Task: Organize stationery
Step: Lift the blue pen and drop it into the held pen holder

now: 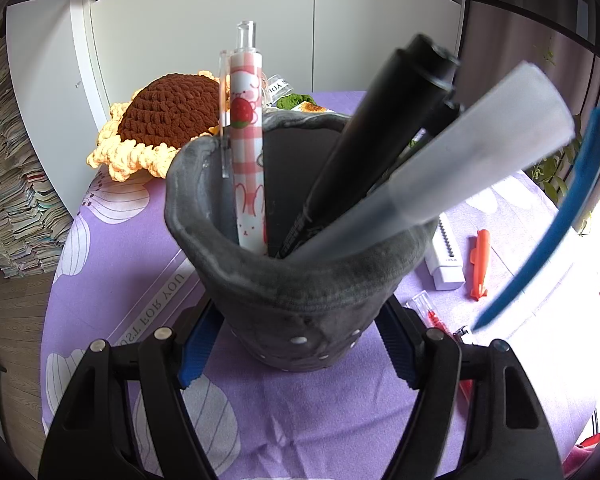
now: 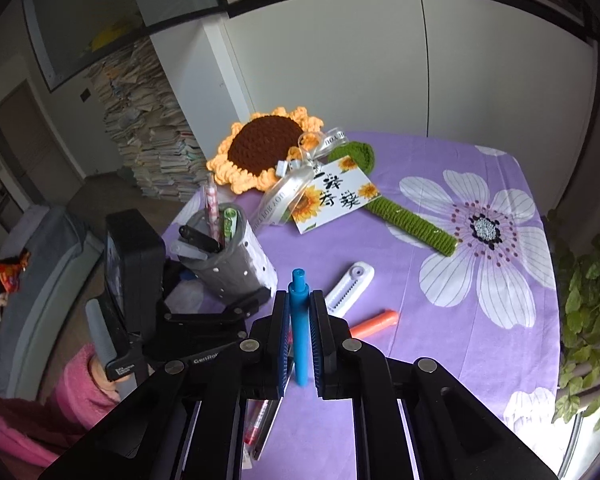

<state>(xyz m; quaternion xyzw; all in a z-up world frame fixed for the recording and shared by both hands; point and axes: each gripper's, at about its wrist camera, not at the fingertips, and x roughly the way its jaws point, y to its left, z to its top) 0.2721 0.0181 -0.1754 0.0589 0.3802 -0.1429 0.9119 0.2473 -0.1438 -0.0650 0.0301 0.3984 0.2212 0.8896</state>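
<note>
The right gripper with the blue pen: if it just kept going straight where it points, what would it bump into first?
Probably the white serrated tool on the purple tablecloth, just past the blue pen held by the right gripper. Depth is uncertain.

Soft daylight from the right blows out the tablecloth [image 1: 560,216]; fisheye bends edges, corners dark.

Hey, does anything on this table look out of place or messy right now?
Yes. A white cutter, an orange pen and a red pen lie loose on the purple cloth instead of in the grey holder.
</note>
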